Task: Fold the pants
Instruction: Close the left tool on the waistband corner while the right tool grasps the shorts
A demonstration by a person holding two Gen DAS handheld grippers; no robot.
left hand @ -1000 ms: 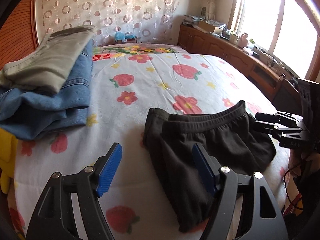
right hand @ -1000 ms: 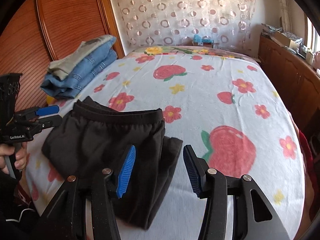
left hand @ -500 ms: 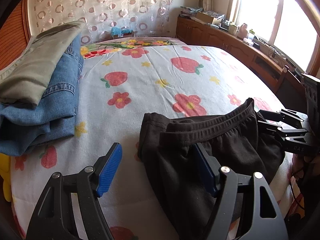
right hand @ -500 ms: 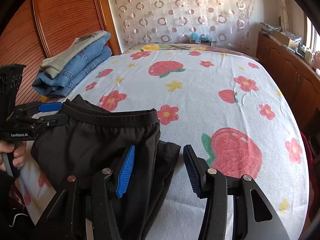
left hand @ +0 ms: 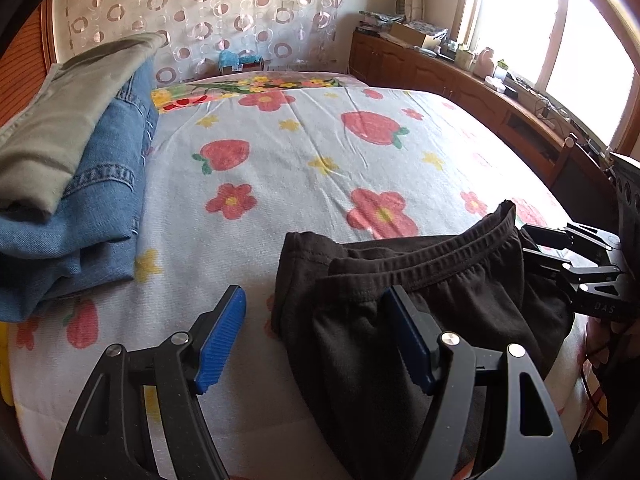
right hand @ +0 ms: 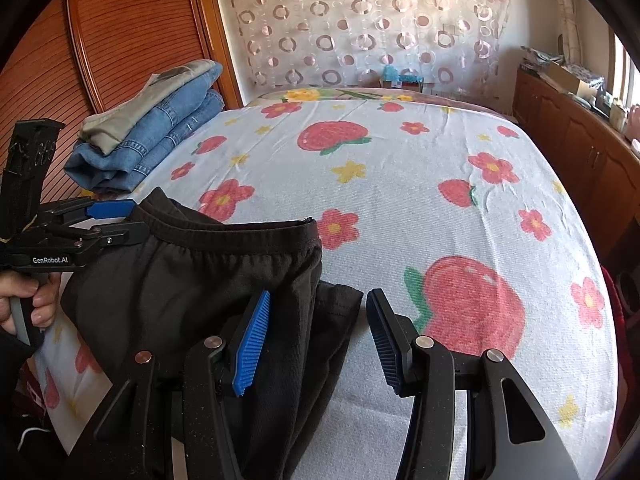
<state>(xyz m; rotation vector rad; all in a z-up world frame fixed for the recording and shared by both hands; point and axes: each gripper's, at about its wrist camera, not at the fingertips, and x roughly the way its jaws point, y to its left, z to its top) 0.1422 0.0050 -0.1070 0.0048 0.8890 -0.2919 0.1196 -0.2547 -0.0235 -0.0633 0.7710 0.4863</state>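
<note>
Two low wrist views along the bed [left hand: 304,152]; shared black pants [right hand: 192,280]

On your left gripper [right hand: 116,220], seen from the right wrist camera, the black body reads "GenRobot.AI". On your right gripper [left hand: 536,242], only the letters "DAS" are legible.

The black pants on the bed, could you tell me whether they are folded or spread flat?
Folded: the black elastic-waist pants lie doubled, layers stacked beneath the waistband.
</note>
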